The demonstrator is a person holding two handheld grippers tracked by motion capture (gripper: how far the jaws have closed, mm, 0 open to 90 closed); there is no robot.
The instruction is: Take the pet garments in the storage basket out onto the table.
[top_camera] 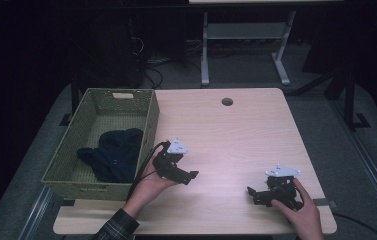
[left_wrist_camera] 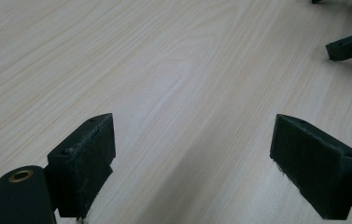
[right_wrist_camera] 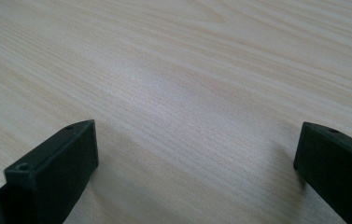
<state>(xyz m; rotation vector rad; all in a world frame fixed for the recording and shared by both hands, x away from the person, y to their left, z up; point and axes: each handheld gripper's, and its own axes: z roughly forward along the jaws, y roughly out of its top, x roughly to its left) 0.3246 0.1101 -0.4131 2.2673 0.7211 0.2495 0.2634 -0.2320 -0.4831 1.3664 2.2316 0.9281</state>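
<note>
Bench (top_camera: 236,135): light wood-grain top with a round hole (top_camera: 227,101) near the far edge. Its bare surface runs under both hand-held grippers in the gripper views.

Basket (top_camera: 148,125): green woven, rectangular, standing on the left part of the bench and overhanging its left edge. Its right wall is near the left hand-held gripper.

Cloth (top_camera: 113,155): dark blue, crumpled, lying inside the basket in the near half, toward the right wall. It is on the far side of that wall from the left hand-held gripper, close to it but not touching, and well apart from the right hand-held gripper.

Left hand-held gripper (top_camera: 192,175): held in the left hand (top_camera: 151,182) just right of the basket, jaws pointing right across the bench. In the left gripper view (left_wrist_camera: 190,158) the jaws stand wide apart with bare wood between them; nothing is gripped. A jaw tip of the other unit (left_wrist_camera: 351,45) shows at the upper right of that view.

Right hand-held gripper (top_camera: 252,195): held in the right hand (top_camera: 301,212) near the front right corner of the bench, jaws pointing left. In the right gripper view (right_wrist_camera: 194,158) the jaws stand wide apart over bare wood; nothing is gripped.

The two hand-held grippers are apart, tips facing each other.
</note>
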